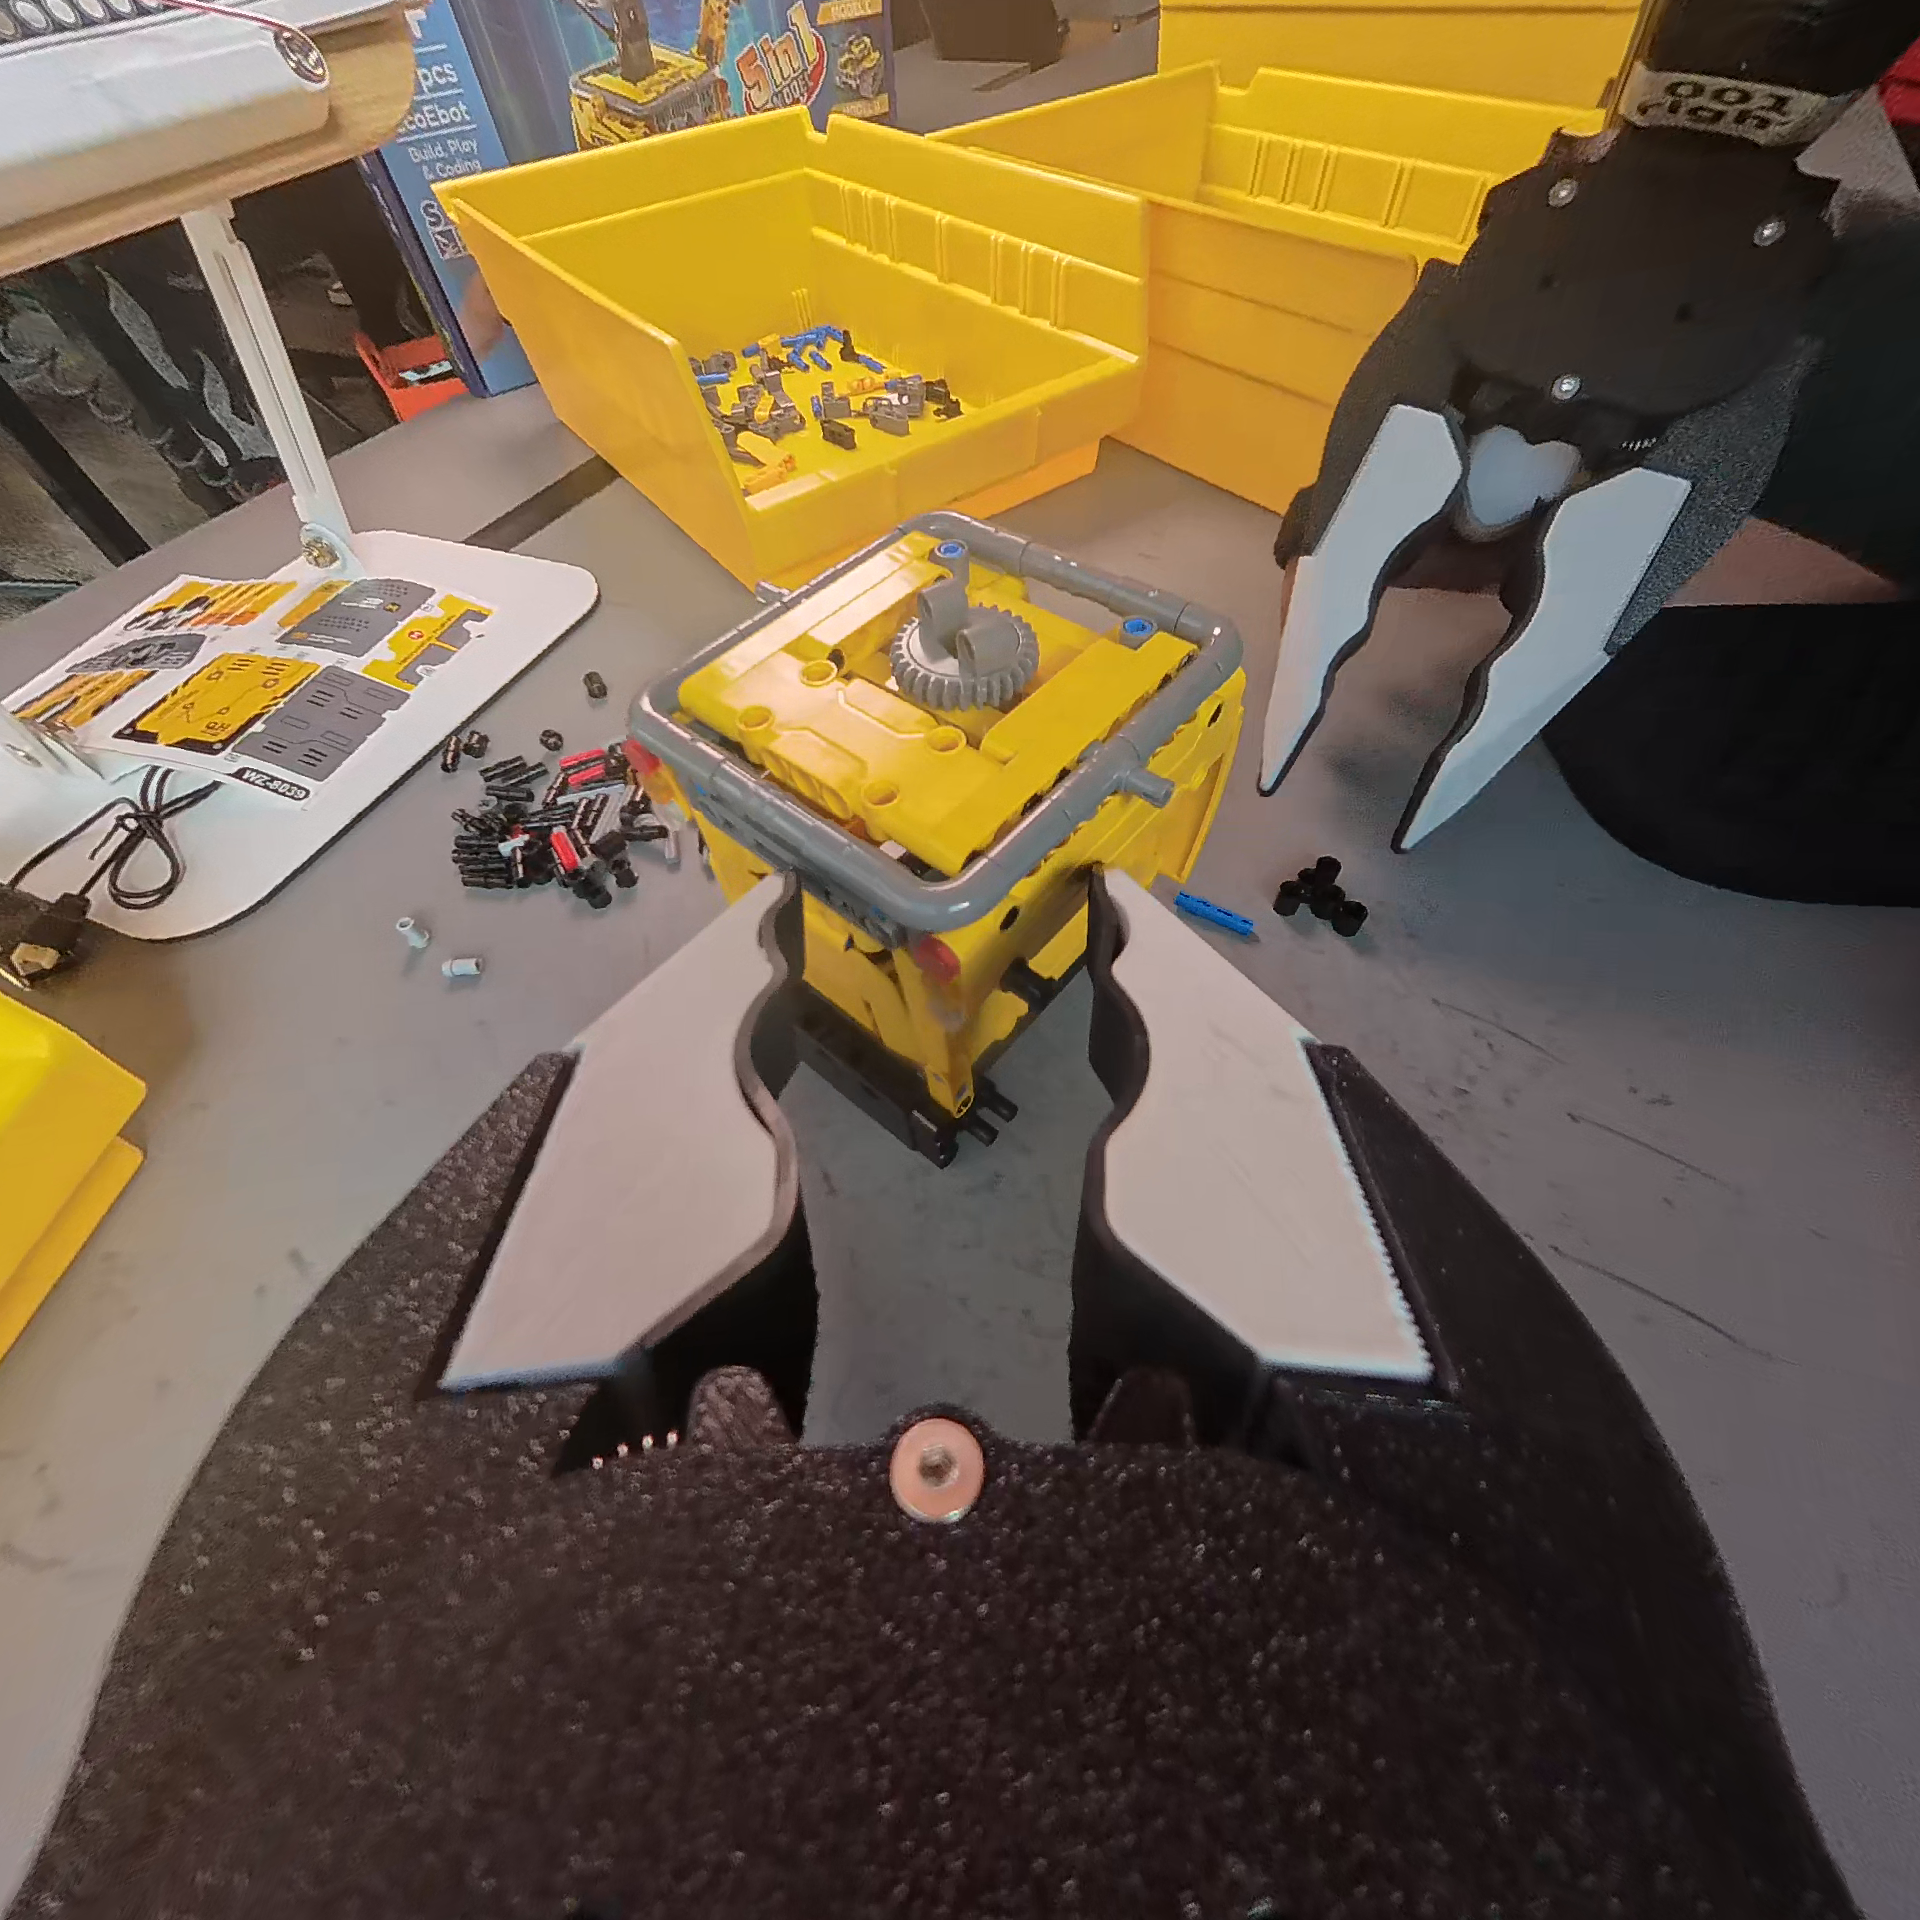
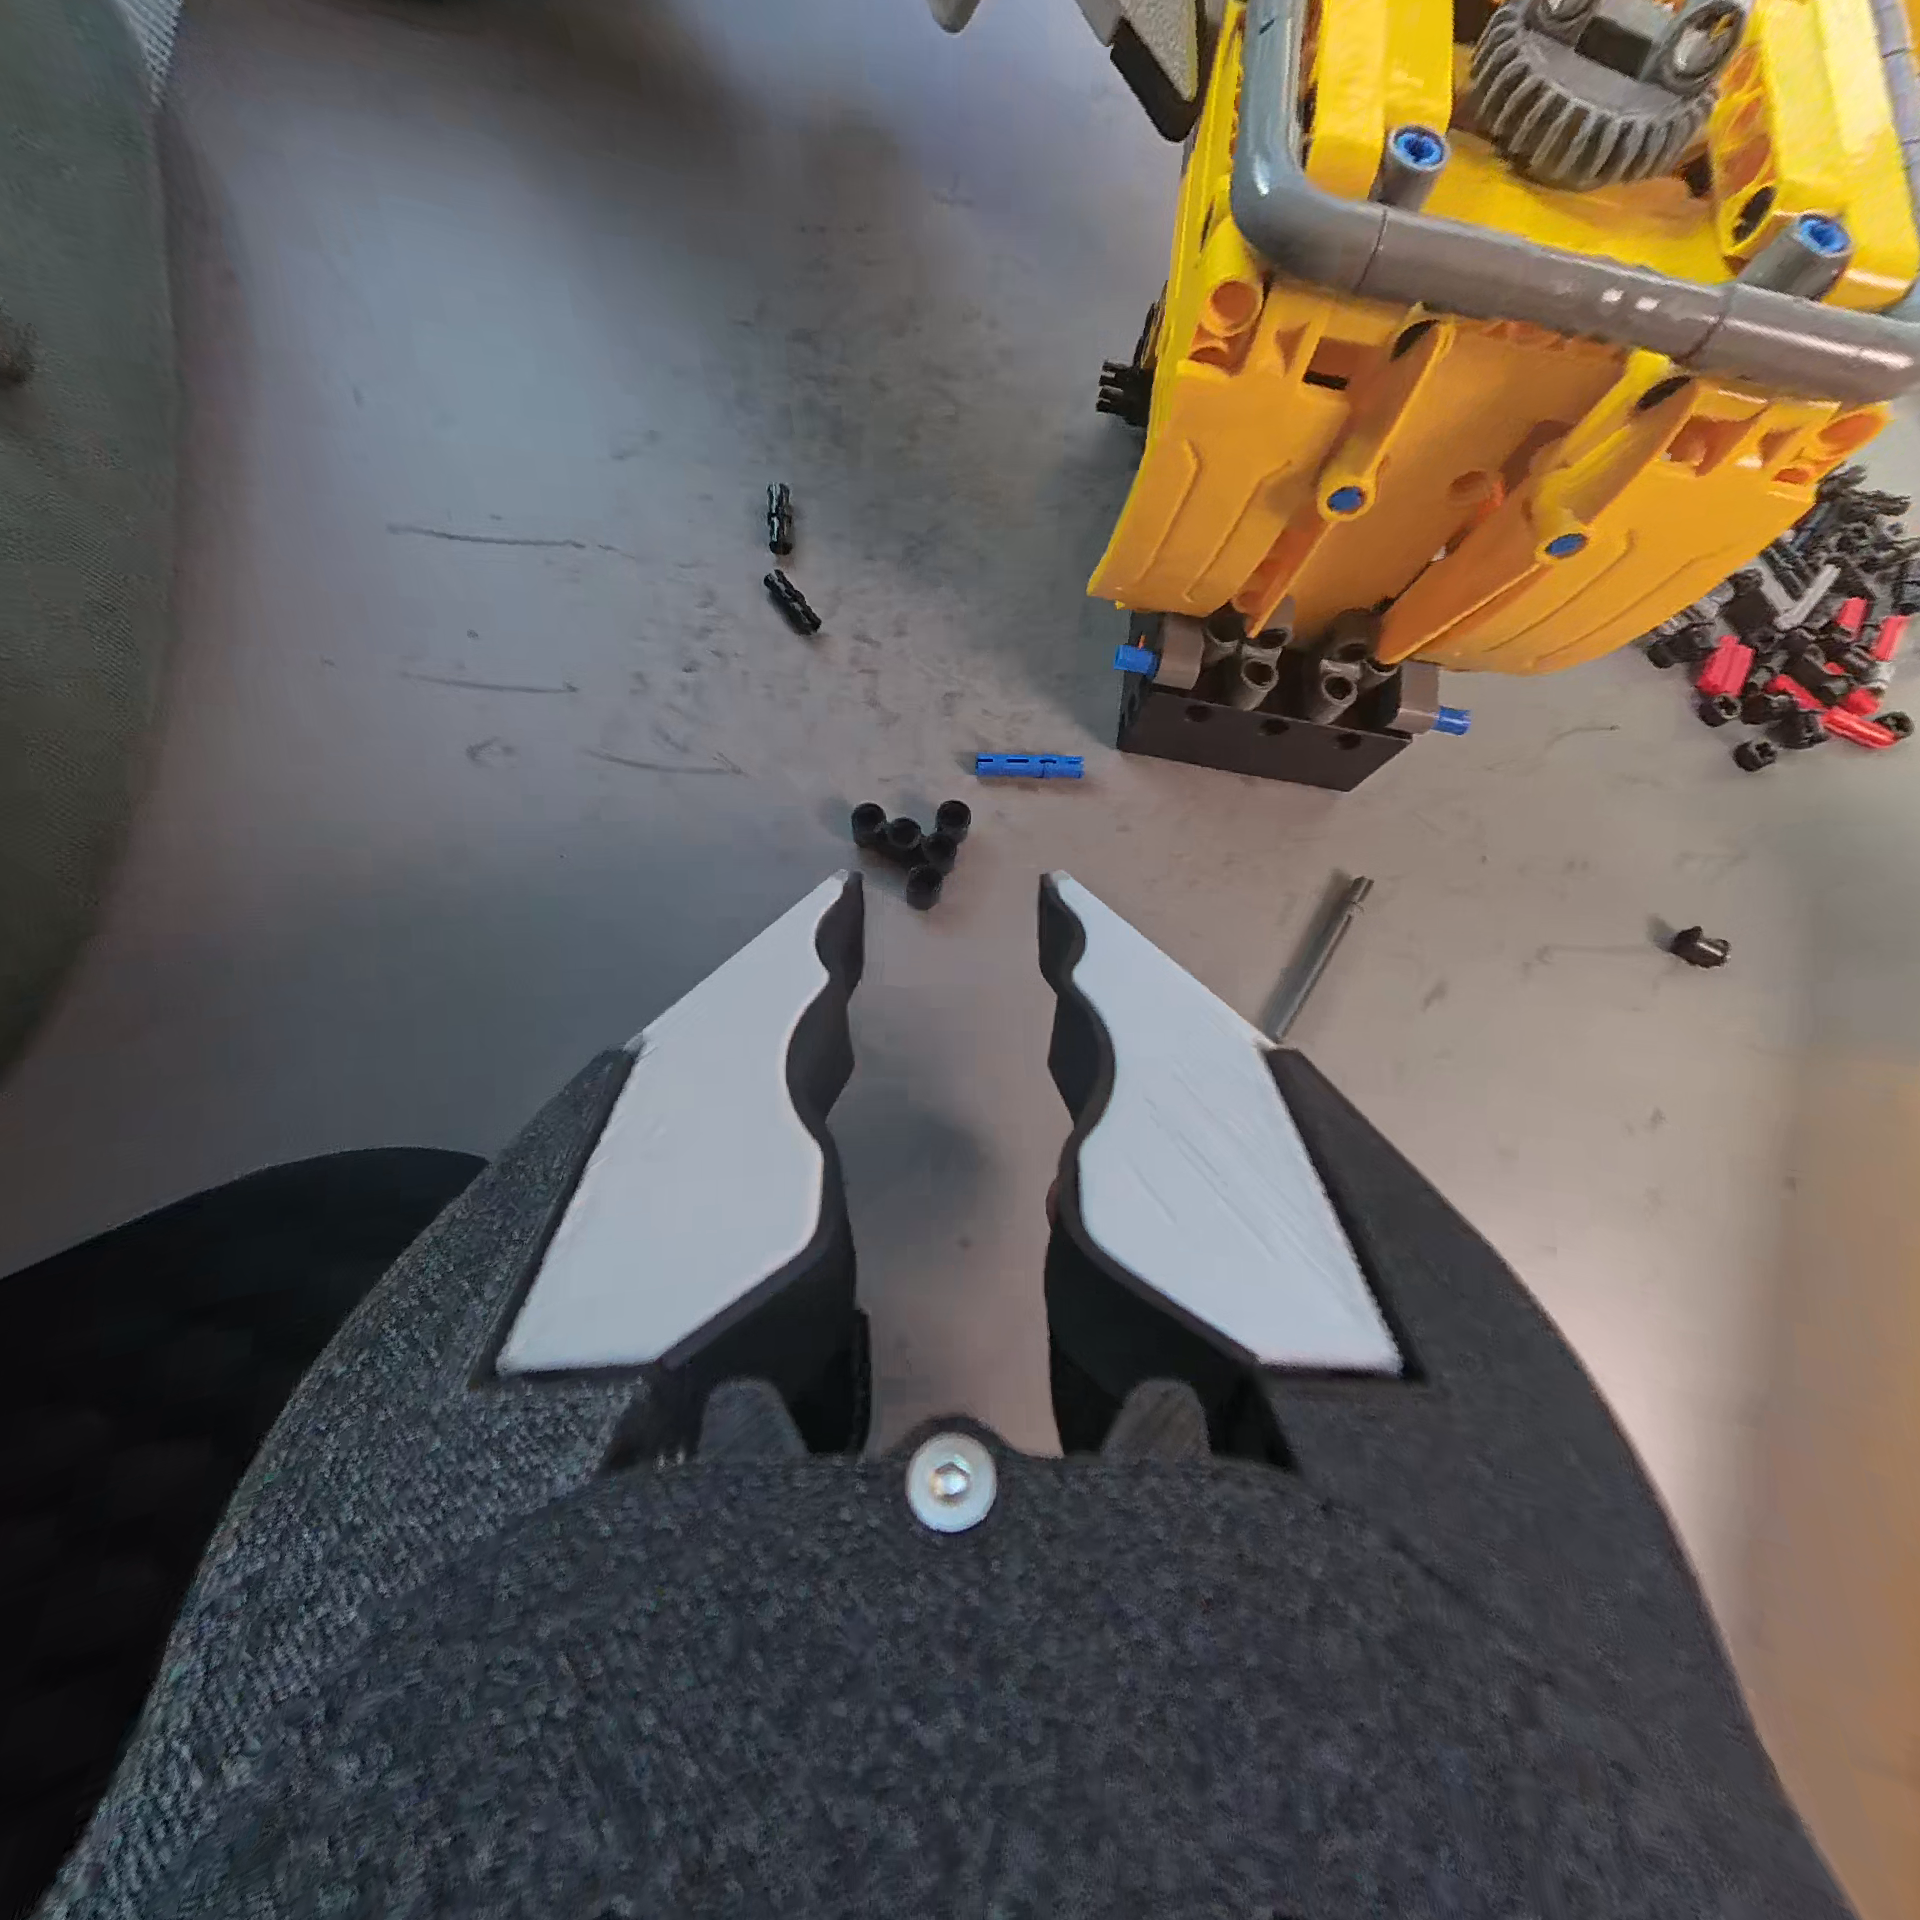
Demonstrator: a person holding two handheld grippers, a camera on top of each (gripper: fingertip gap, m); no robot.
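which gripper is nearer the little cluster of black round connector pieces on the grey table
Right. The right gripper hovers open with its tips just short of the cluster of black round connector pieces. The left gripper is farther off, open around the yellow brick-built block.

Showing two alike grippers: left gripper point(image 1: 940, 894) and right gripper point(image 2: 951, 883), each wearing a rough black speckled body, one silver screw point(image 1: 937, 1473) sitting at centre, two pale grey pointed fingers point(image 1: 644, 1132) carrying wavy black inner pads. Bearing a light band with dark lettering point(image 1: 1720, 109) on the right one. Wearing a dark sleeve point(image 2: 156, 1299).
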